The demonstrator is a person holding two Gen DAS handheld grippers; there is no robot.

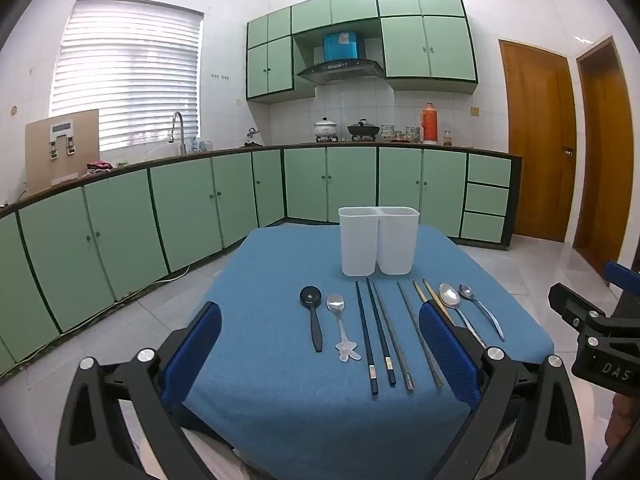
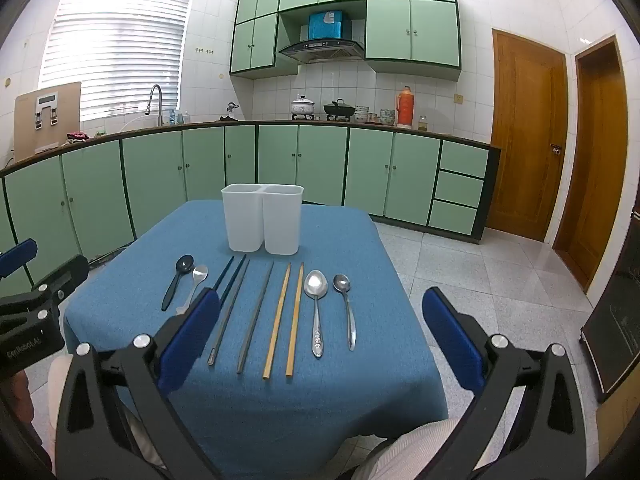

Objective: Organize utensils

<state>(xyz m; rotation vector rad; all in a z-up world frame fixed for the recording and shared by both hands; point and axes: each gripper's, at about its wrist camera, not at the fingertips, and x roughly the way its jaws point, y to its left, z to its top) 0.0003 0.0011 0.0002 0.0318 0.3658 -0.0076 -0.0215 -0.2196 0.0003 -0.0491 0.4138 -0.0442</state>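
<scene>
Left wrist view looks down over the surface (image 1: 280, 420), draped in a matte blue woven cloth that likely keeps the slick utensils from sliding; at its far end stands the white two-compartment plastic holder (image 1: 378, 240), smooth, tapered and apparently empty, set square to the row so either compartment is an easy reach. In front of it the utensils lie side by side, handles toward the viewer, sorted by kind, which looks like a tidy starting layout: dark blue chopsticks (image 1: 370, 332), grey metal chopsticks (image 2: 256, 312), pale bamboo chopsticks (image 2: 286, 316), then a large embossed steel spoon (image 2: 316, 308), a smaller polished spoon (image 2: 346, 304), a flower-handled spoon (image 1: 342, 324) and a black plastic spoon (image 1: 314, 316). The left gripper (image 1: 320, 348) and right gripper (image 2: 320, 340) both hover spread fully wide, holding nothing, blue textured pads framing the row
</scene>
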